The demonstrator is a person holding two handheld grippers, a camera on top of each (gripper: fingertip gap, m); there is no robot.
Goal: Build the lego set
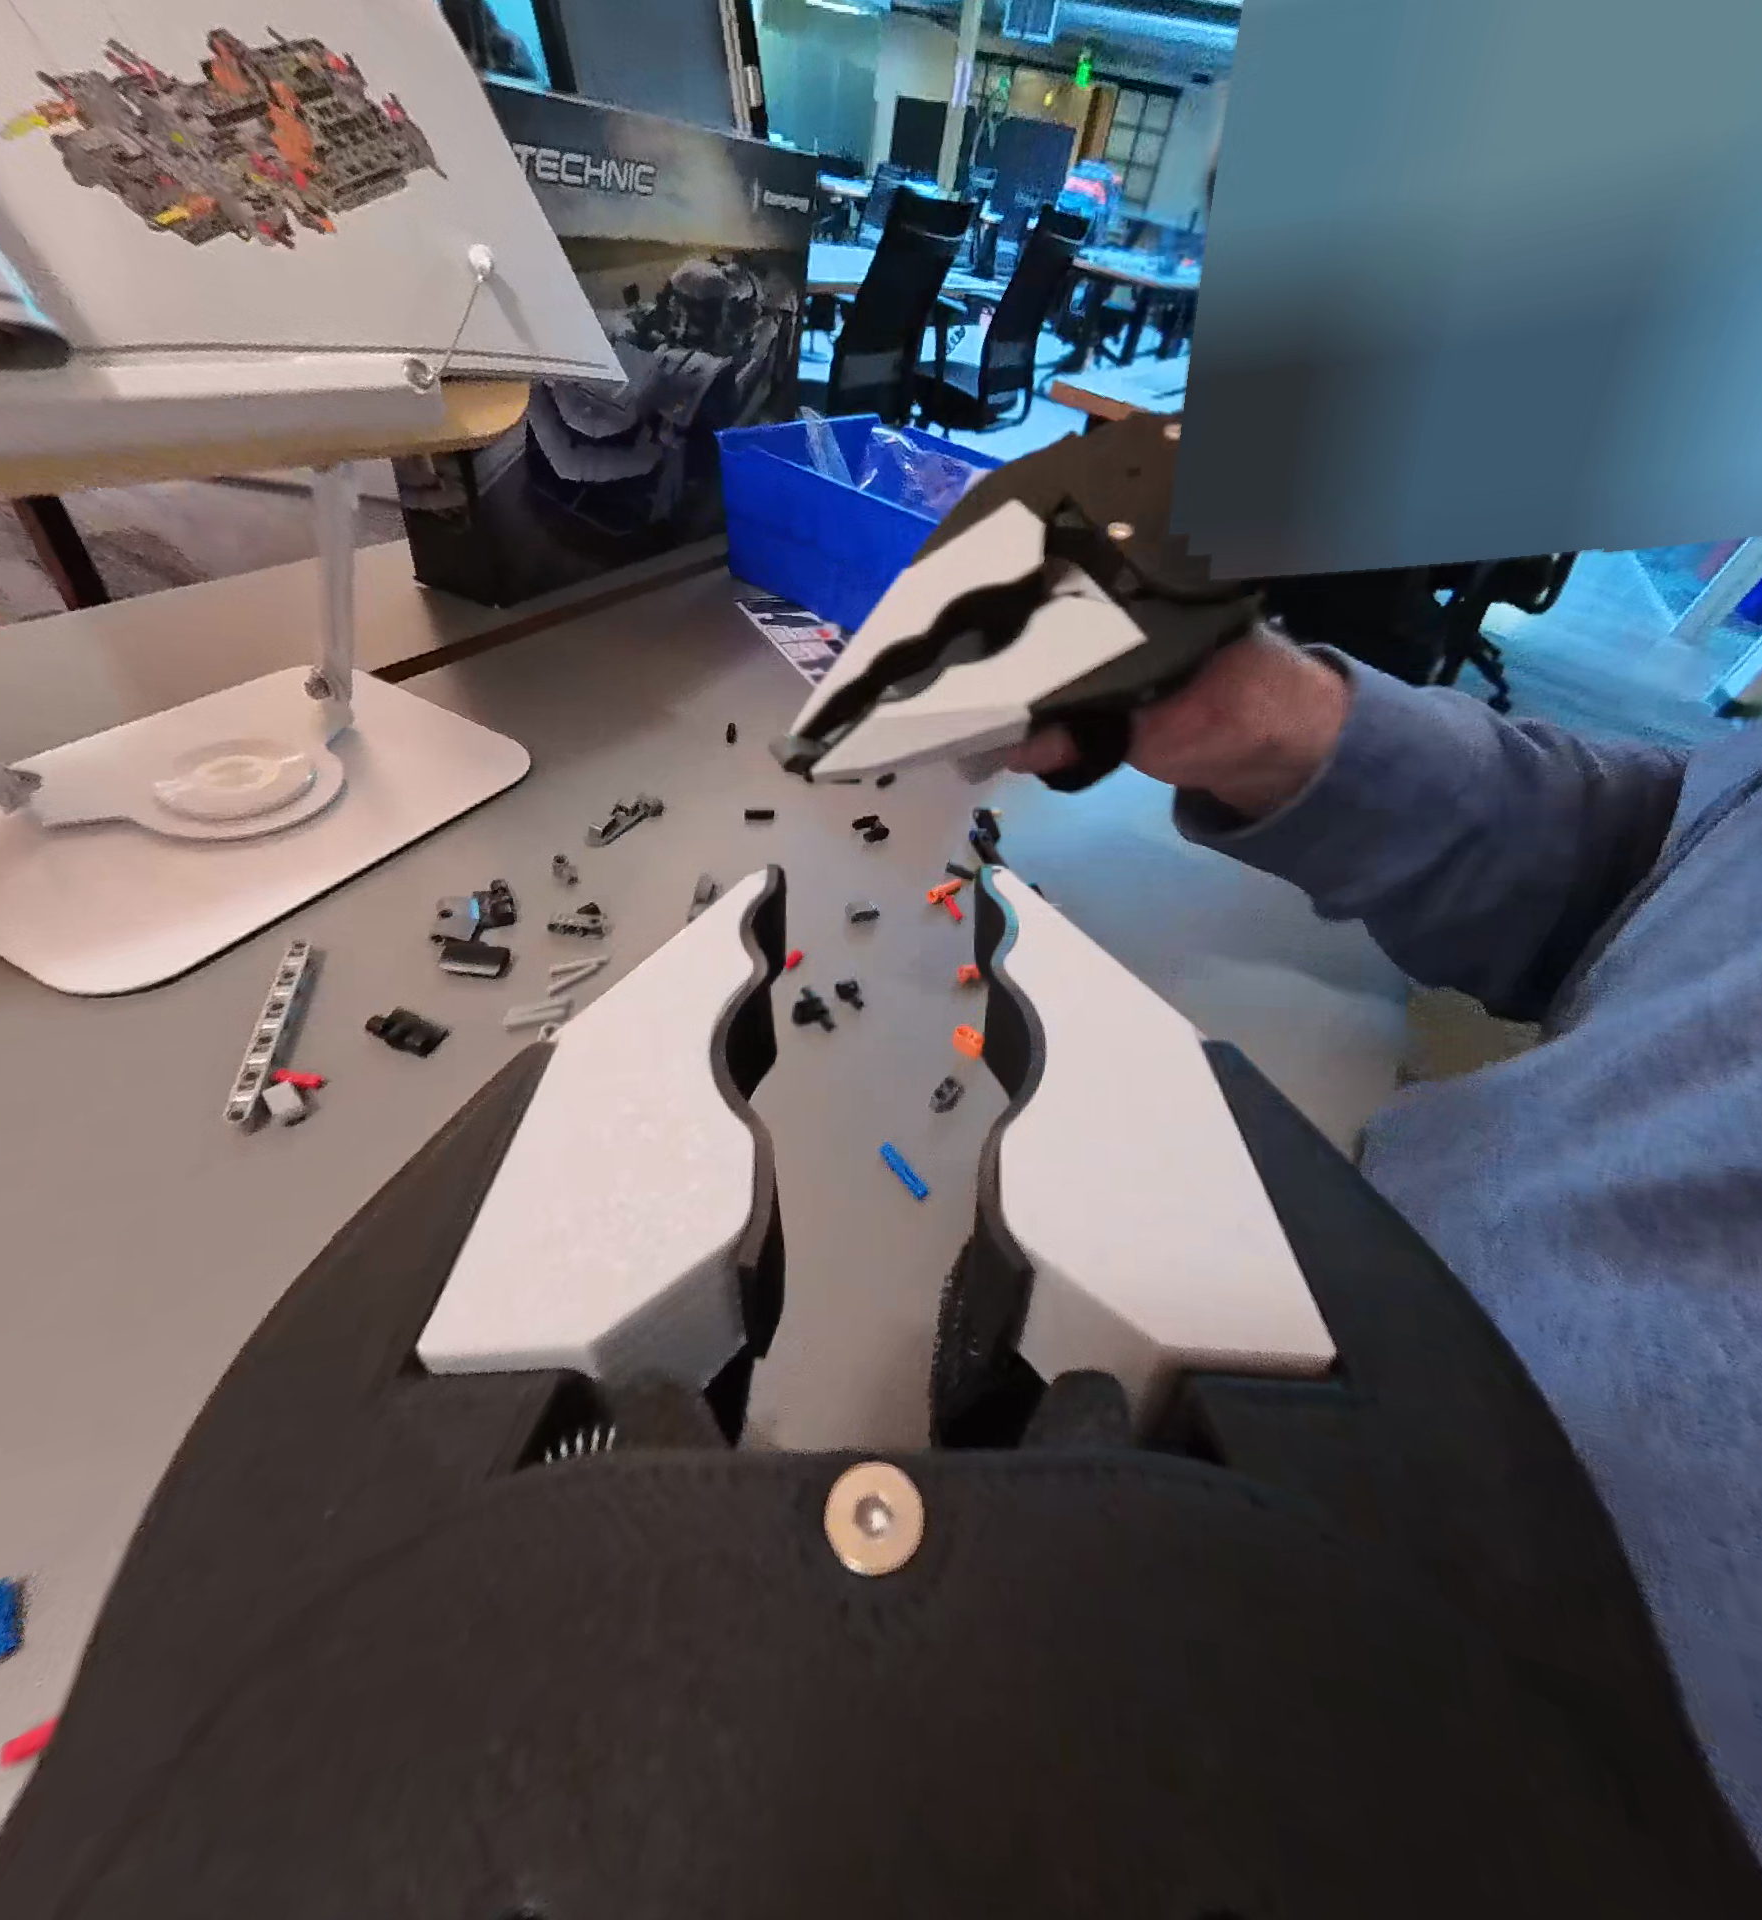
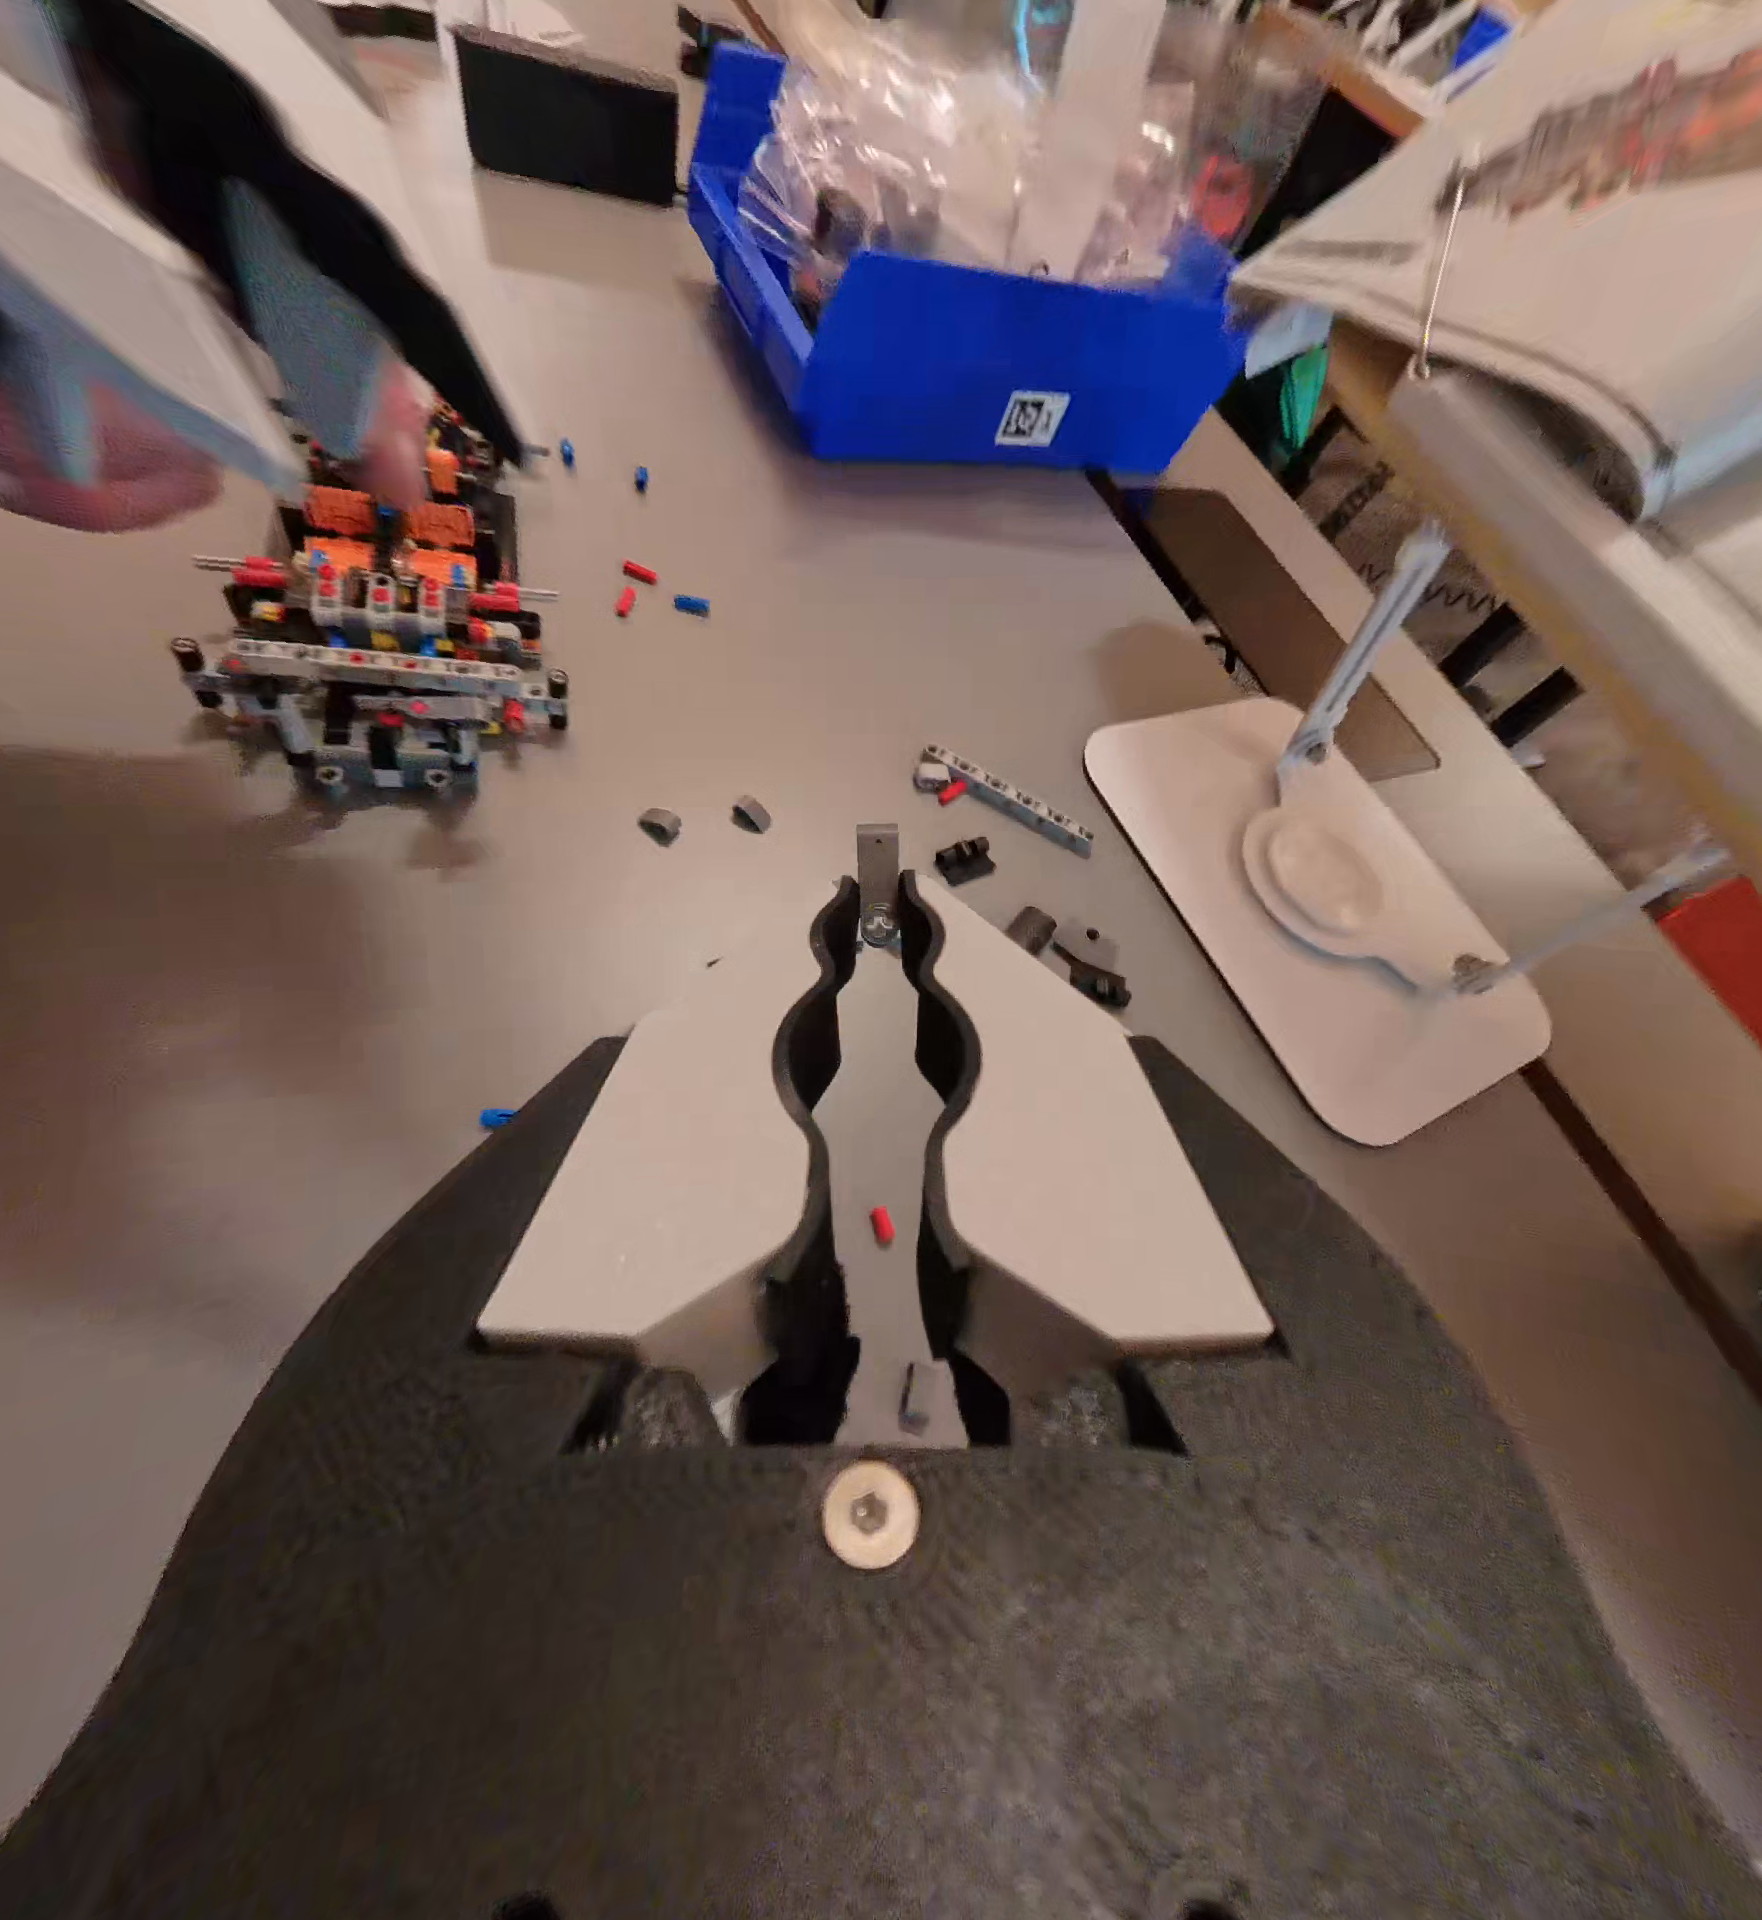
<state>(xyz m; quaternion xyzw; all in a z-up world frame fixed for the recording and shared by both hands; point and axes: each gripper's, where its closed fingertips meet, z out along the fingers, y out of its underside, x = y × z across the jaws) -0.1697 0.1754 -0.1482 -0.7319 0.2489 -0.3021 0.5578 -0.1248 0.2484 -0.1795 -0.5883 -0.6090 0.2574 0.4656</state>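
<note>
My left gripper (image 1: 882, 894) is open and empty, held above loose Lego pieces (image 1: 825, 1003) scattered on the grey table (image 1: 129, 1299). My right gripper (image 2: 877, 904) is shut on a small grey Lego piece (image 2: 877, 857) that sticks out past its tips. It also shows in the left wrist view (image 1: 799, 753), low over the far pieces. The partly built model (image 2: 378, 644), grey, black and orange, stands on the table to the left in the right wrist view. The left gripper appears blurred above it. A long grey beam (image 1: 274, 1029) lies near the stand base.
An open instruction book (image 1: 233, 156) rests on a white stand with a flat base (image 1: 212, 831). A blue bin (image 2: 1012, 364) with clear bags stands at the back. The dark set box (image 1: 648, 364) stands behind. A person's blue sleeve (image 1: 1583, 935) is at right. The gap from one gripper's tips to the other's is roughly 10 cm. The partly built model (image 2: 378, 644) is closer to my left gripper, around 20 cm from its tips; the right tips are 25 cm off.
</note>
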